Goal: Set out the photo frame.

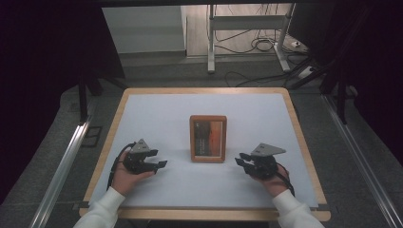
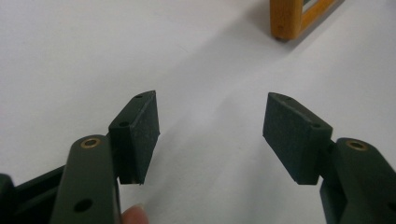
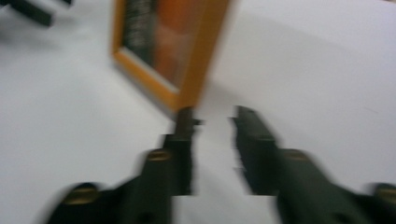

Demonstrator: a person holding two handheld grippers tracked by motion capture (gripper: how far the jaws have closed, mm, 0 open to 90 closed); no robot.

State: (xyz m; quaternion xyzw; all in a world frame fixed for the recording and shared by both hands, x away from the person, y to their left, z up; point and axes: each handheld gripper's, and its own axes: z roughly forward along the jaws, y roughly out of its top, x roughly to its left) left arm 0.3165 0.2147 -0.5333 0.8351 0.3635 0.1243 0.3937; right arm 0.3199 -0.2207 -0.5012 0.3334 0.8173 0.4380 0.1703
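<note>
High view: wooden picture frame (image 1: 208, 138) flat at centre of white table (image 1: 157, 114), dark-and-orange print inside, between my left tongs (image 1: 160, 158) and right tongs (image 1: 241, 159). Left gripper view: tongs spread, empty; frame corner (image 2: 299, 16) ahead. Right gripper view: blurred, tongs parted, empty, frame (image 3: 173, 46) just beyond.

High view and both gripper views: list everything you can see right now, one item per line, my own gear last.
Picture frame: one, orange-brown wood around a dark and orange picture, upright in the middle of the mat, between the two grippers and touching neither.
Mat: one, white, covering the table top.
Table: one, light wood edge showing around the mat.
Metal stand: one, pale grey, on the floor beyond the table.
Cables: several, black, loose on the floor by the stand.
Left gripper: one, black, left of the frame, jaws open, nothing between them.
Right gripper: one, black, right of the frame, jaws apart, nothing between them; blurred in its own view.
Sleeves: two, white, at the bottom edge.
</note>
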